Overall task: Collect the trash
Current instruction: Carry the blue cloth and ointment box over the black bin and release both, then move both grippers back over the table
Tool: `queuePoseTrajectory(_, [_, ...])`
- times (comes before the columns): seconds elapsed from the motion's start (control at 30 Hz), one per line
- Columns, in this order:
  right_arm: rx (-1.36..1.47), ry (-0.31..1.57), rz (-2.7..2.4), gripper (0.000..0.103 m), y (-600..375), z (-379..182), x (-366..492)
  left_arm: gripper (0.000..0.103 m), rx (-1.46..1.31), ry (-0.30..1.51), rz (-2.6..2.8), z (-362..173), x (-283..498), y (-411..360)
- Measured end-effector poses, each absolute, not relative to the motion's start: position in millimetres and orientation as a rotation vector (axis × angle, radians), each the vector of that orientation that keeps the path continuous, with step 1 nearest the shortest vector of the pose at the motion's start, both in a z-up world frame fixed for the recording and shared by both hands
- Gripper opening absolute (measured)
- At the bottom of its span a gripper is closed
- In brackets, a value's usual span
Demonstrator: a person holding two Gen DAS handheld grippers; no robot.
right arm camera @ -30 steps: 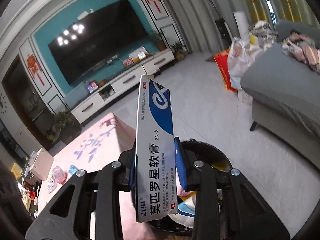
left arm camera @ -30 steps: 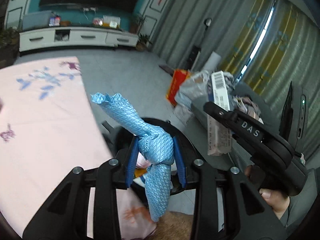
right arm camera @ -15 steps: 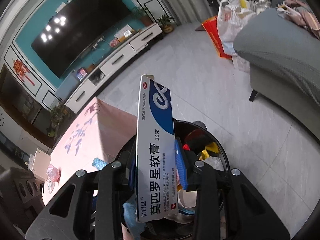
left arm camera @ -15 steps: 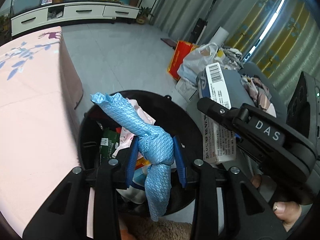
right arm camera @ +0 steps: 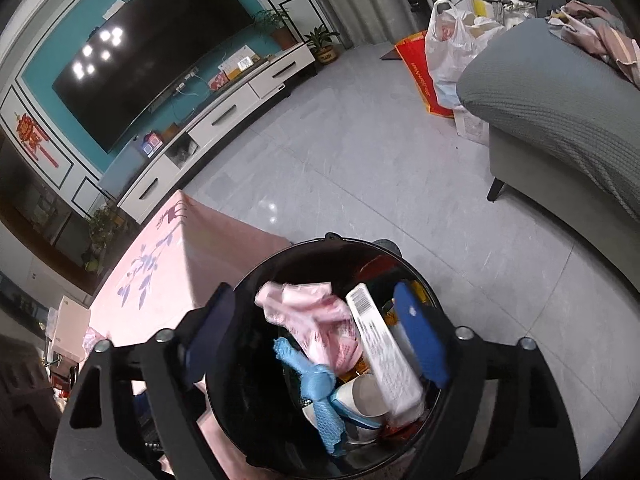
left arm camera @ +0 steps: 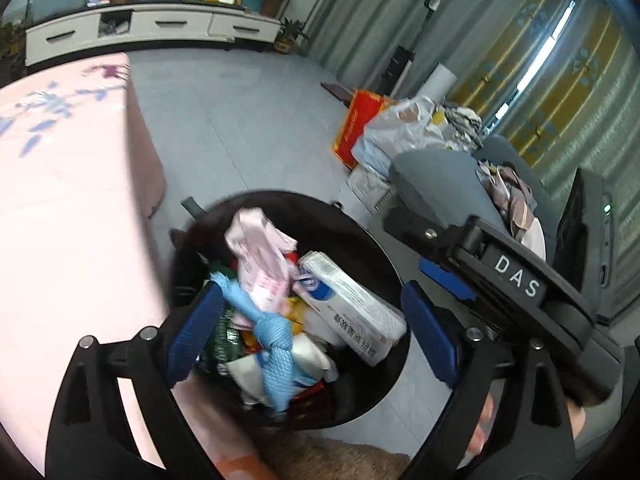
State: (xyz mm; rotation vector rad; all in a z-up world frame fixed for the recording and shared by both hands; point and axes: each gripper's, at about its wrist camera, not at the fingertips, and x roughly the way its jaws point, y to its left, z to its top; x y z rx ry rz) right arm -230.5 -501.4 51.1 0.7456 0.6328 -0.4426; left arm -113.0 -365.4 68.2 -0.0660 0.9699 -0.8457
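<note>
A black round trash bin [left arm camera: 384,256] [right arm camera: 256,280] stands on the floor beside the pink-clothed table, full of wrappers. The blue mesh cloth [left arm camera: 272,340] [right arm camera: 320,392] and the white ointment box [left arm camera: 352,312] [right arm camera: 384,348] lie loose inside it, on a pink wrapper [left arm camera: 260,256]. My left gripper [left arm camera: 312,328] is open above the bin, jaws wide. My right gripper [right arm camera: 316,328] is open above the bin too; its body shows at the right of the left wrist view [left arm camera: 512,280].
The pink floral tablecloth [left arm camera: 60,200] [right arm camera: 168,264] lies left of the bin. A grey sofa [right arm camera: 560,120] with clothes stands right. A red bag [left arm camera: 356,128] and a white plastic bag [right arm camera: 452,52] sit on the grey tile floor. A TV cabinet [right arm camera: 224,116] lines the far wall.
Both grippers opened over the bin. The blue mesh cloth dropped from the left gripper and the ointment box from the right; both now lie in the bin.
</note>
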Motion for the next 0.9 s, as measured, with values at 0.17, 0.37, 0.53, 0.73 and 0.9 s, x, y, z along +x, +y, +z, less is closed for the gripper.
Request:
queuePoseTrajectory(0.17, [0.717,0.634,-0.436,0.086,-491,55,-224,0.099,-0.079,0.920,-0.706,92,-93,-306])
queuePoseTrajectory(0.37, [0.603,0.669,-0.407,0.087,-465,61,-204,0.099,-0.119,0.826,-0.341,117,-48,-169])
queuePoseTrajectory(0.53, [0.436,0.704,-0.362,0.091,-421,67,-177,0.100,-0.293,0.774,-0.106,126,-20,-53])
queuePoseTrajectory(0.73, [0.319,0.703,-0.208,0.095,-346,84,-123,0.100,-0.331,0.789,0.033,120,25,32])
queuePoseTrajectory(0.9, [0.270,0.757,0.010,0.095,-268,93,-52,0.100,-0.298,0.825,0.076,102,63,65])
